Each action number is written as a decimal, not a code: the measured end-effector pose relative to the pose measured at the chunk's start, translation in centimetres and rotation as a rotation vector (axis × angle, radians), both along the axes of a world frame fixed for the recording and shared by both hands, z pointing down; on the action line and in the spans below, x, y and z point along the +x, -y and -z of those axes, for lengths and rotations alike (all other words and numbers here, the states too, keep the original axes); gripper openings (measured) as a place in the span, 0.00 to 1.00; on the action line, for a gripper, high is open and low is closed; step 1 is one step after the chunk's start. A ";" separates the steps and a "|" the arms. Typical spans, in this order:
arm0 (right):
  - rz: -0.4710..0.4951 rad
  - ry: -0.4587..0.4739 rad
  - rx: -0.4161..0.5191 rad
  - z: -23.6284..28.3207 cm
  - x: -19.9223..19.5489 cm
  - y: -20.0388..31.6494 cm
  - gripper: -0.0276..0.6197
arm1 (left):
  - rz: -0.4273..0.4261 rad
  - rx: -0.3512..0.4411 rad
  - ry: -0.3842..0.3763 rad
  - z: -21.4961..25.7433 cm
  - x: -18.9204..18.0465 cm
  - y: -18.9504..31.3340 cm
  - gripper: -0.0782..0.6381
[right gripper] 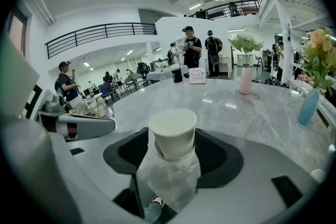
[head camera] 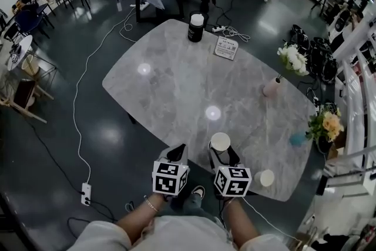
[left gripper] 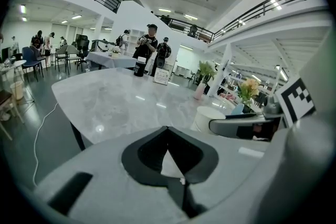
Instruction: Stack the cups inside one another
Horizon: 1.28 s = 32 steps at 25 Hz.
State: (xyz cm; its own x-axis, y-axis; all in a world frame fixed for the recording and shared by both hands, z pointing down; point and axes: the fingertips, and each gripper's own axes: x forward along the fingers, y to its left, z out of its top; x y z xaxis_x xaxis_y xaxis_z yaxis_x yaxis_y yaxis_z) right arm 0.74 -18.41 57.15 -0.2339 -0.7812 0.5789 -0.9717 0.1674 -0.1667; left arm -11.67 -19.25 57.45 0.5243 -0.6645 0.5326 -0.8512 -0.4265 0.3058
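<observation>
My right gripper [right gripper: 173,150] clamps the white paper cup [right gripper: 172,134], surely light and crushable, mid-wall at the grey marble table [right gripper: 252,107]'s near edge; my left gripper [left gripper: 167,129] is closed, empty.

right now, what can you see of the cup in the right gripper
The cup is white, paper by its look, upright, mouth up, tapering downward. Its base sits in a second rim, seemingly another cup nested beneath. The right gripper has its jaws closed on its sides, over the near edge of the grey table.
</observation>
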 end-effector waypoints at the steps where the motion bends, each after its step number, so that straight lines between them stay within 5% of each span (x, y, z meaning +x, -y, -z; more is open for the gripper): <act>1: 0.004 0.000 -0.004 -0.1 -0.1 0.0 0.41 | -0.002 -0.001 0.000 -0.1 0.1 0.1 0.10; 26: -0.188 0.008 0.110 3.8 5.3 1.2 0.40 | -0.060 0.040 -0.002 1.6 1.9 2.4 0.10; 32: -0.260 -0.016 0.147 5.1 7.8 1.0 0.26 | -0.077 0.065 -0.011 3.0 2.7 3.4 0.10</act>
